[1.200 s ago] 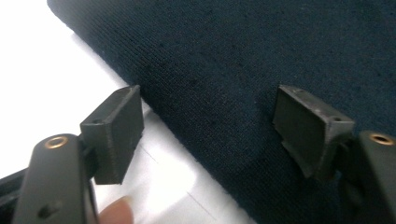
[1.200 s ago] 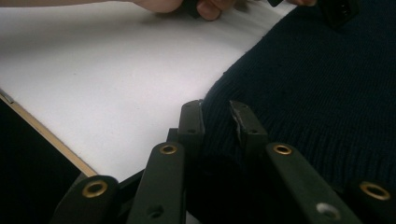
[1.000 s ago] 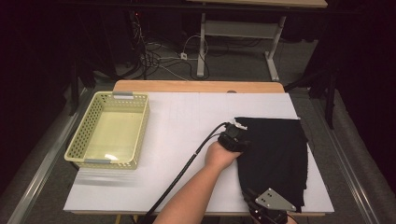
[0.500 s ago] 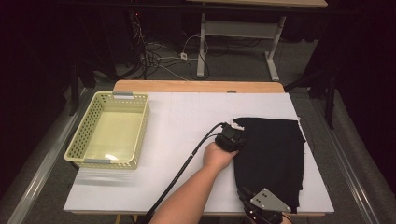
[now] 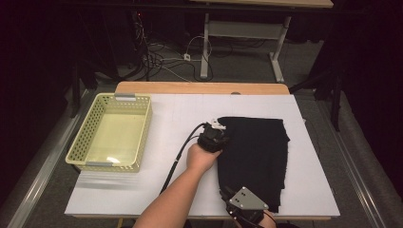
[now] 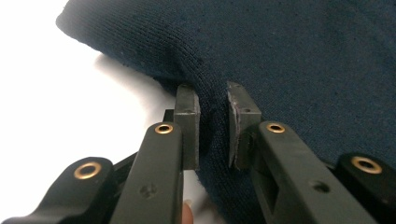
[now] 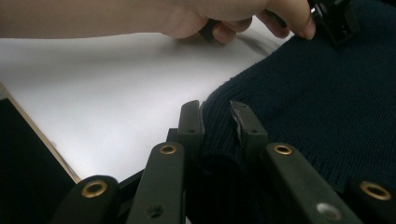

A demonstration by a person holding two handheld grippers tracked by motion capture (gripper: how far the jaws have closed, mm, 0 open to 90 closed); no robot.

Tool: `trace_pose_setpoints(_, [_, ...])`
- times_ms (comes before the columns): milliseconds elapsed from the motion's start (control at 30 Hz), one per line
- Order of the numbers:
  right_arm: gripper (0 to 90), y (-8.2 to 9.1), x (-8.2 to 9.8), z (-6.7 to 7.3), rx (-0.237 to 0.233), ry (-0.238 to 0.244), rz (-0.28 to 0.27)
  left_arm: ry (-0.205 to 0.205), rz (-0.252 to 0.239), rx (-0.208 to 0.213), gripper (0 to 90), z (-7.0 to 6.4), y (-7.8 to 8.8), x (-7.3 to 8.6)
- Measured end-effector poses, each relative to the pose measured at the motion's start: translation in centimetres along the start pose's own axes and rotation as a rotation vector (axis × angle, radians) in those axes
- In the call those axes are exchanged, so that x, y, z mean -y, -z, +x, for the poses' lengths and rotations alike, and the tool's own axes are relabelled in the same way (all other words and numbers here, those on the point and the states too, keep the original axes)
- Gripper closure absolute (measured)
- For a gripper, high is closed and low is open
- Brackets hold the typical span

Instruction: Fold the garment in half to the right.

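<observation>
A dark knitted cloth (image 5: 256, 156) lies flat on the right half of the white table (image 5: 180, 114). My left gripper (image 5: 216, 135) is at the cloth's far left corner; in the left gripper view its jaws (image 6: 212, 100) have just closed and pinch a raised fold of the cloth (image 6: 303, 56). My right gripper (image 5: 228, 194), under its grey plate, is at the cloth's near left corner. Its jaws (image 7: 217, 114) are shut on the edge of the cloth (image 7: 327, 93). The other hand (image 7: 243, 18) shows farther off in the right gripper view.
A pale yellow perforated basket (image 5: 142, 128) stands on the left side of the table, with nothing in it. Bare white tabletop separates it from the cloth. A wooden strip (image 5: 199, 88) runs along the far edge. Cables and desk legs lie on the floor beyond.
Both hands and the cloth have shifted left across the table, towards its middle. The cloth's left edge now lies nearer the basket.
</observation>
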State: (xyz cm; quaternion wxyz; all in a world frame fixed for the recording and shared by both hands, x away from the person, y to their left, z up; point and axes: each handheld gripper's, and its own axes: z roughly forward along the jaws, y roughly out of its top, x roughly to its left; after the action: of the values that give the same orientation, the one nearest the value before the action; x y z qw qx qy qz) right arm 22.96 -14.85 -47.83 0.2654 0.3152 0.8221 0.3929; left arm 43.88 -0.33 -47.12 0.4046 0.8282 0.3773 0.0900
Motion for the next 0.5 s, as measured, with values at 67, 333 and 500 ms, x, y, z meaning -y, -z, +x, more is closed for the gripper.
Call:
trace_pose_setpoints(67, [77.4,-0.4,-0.5,0.6,-0.015,0.006,-0.004,0.004,-0.002,-0.011,76.2,0.7,0.7,0.5])
trace_pose_setpoints(333, [77.4,-2.1,-2.3,2.8,-0.061,0.027,-0.027,0.034,-0.012,-0.059,76.2,3.2,3.6,2.2])
trace_pose_setpoints(500, [77.4,-3.0,-3.5,4.0,-0.091,0.043,-0.035,0.056,-0.010,-0.093,76.3,4.6,5.1,3.3])
